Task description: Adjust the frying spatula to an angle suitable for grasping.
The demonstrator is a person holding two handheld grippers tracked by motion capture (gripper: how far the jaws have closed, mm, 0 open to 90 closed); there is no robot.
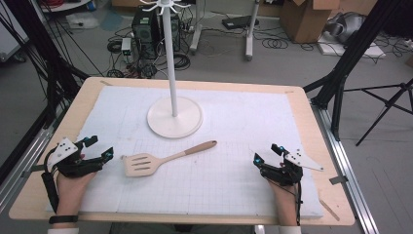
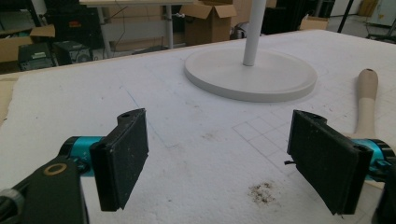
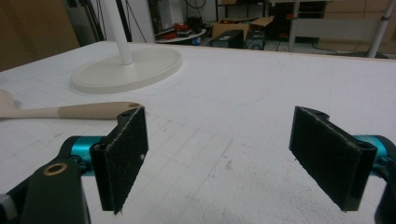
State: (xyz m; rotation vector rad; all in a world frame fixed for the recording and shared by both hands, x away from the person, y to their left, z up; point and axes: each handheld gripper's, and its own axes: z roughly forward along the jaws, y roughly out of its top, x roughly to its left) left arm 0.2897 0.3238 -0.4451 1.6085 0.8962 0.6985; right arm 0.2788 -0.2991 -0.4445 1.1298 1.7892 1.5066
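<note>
The left gripper rests on the white foam mat at the near-left, held by the person's left hand; its fingers stand wide apart with nothing between them, only bare mat and a small brown stain; the right gripper sits at the near-right in the right hand, its fingers likewise spread wide and empty. Between the two grippers, and slightly farther out, lies the slotted spatula, flat on the mat; its pale slotted blade points toward the left gripper and lies just beside it without touching, while its tan handle runs away to the right and ends near the stand; in the left gripper view the handle end rises behind the right-hand finger; in the right gripper view the handle lies just behind the left-hand finger. Beyond the spatula stands the white hook stand, upright, its round base on the mat and its pole rising to hooks at the top edge of the high view; the spatula handle stops just short of the base. The mat covers most of the wooden worktop, whose bare edge shows around it. Farther off on the floor sit a black computer tower, loose cables and cardboard boxes.
</note>
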